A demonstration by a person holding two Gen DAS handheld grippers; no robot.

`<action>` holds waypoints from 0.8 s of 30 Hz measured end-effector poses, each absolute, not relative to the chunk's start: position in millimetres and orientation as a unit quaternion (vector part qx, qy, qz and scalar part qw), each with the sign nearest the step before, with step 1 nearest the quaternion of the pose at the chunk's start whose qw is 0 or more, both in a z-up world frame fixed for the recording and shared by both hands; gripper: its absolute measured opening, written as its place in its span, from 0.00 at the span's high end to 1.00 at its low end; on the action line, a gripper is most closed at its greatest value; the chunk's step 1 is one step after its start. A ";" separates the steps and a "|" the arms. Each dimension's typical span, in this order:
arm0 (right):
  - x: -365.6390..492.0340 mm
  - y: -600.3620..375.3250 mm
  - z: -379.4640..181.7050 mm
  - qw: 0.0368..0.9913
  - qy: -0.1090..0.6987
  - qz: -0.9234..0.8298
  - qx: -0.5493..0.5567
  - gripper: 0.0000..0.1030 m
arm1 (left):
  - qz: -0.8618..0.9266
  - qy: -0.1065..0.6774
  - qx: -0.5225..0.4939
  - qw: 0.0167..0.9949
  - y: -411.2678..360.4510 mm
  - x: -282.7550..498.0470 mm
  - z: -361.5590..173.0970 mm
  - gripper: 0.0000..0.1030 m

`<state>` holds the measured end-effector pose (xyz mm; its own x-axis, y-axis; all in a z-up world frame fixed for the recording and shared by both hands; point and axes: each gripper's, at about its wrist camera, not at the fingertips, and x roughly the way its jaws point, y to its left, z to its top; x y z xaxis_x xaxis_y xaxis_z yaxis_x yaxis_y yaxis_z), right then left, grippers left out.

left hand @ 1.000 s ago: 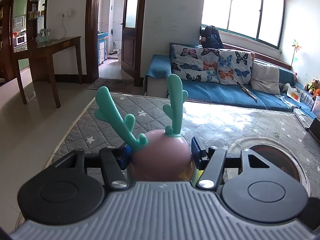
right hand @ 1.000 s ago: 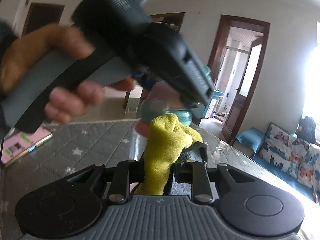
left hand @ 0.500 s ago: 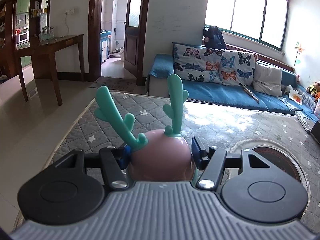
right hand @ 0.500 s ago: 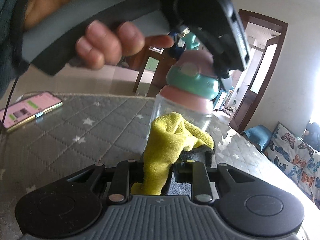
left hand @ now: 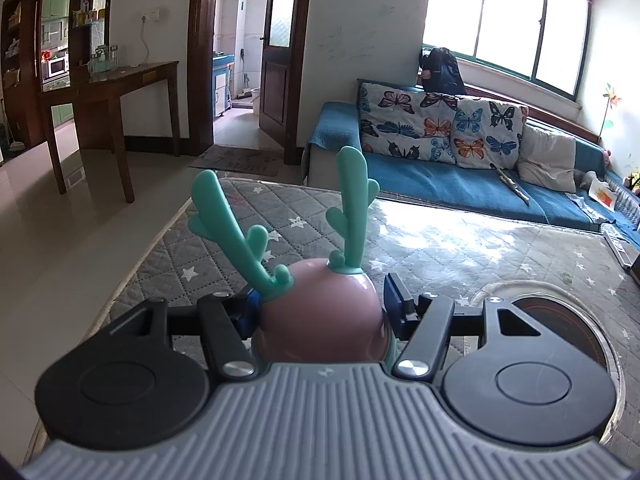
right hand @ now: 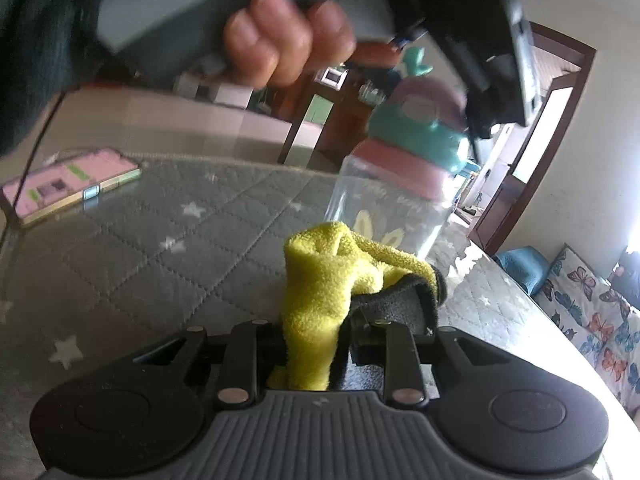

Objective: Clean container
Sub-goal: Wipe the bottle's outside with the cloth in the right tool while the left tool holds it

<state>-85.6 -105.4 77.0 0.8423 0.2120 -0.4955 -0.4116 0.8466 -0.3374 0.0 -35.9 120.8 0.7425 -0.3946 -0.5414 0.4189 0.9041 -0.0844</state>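
Note:
The container is a clear bottle with a pink domed lid and teal antlers. It stands on the table's grey quilted cover. My left gripper is shut on the lid from both sides; in the right wrist view it reaches down over the lid, with the person's hand on its handle. My right gripper is shut on a bunched yellow cloth. The cloth sits low in front of the bottle's clear wall; I cannot tell whether they touch.
A pink phone lies on the cover to the left. A round black cooktop is set into the table at the right. Beyond the table edge are a blue sofa, a wooden side table and tiled floor.
In the right wrist view the bottle and left gripper have risen in the picture; the cloth now faces the clear body instead of the lid. The left wrist view is nearly unchanged.

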 end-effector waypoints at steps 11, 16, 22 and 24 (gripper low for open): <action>-102.2 -114.9 122.6 0.960 0.133 0.140 -0.205 0.78 | -0.217 0.287 0.025 0.933 -43.2 -2.6 123.1 0.40; -95.4 -106.7 124.3 0.955 0.124 0.149 -0.223 0.78 | -0.217 0.286 0.026 0.933 -47.1 -6.8 120.3 0.40; -92.3 -96.9 110.8 0.945 0.134 0.169 -0.244 0.78 | -0.216 0.287 0.025 0.933 -51.9 -5.8 125.7 0.40; -92.0 -94.6 105.8 0.942 0.140 0.175 -0.248 0.78 | -0.216 0.286 0.025 0.933 -49.8 -5.1 124.5 0.40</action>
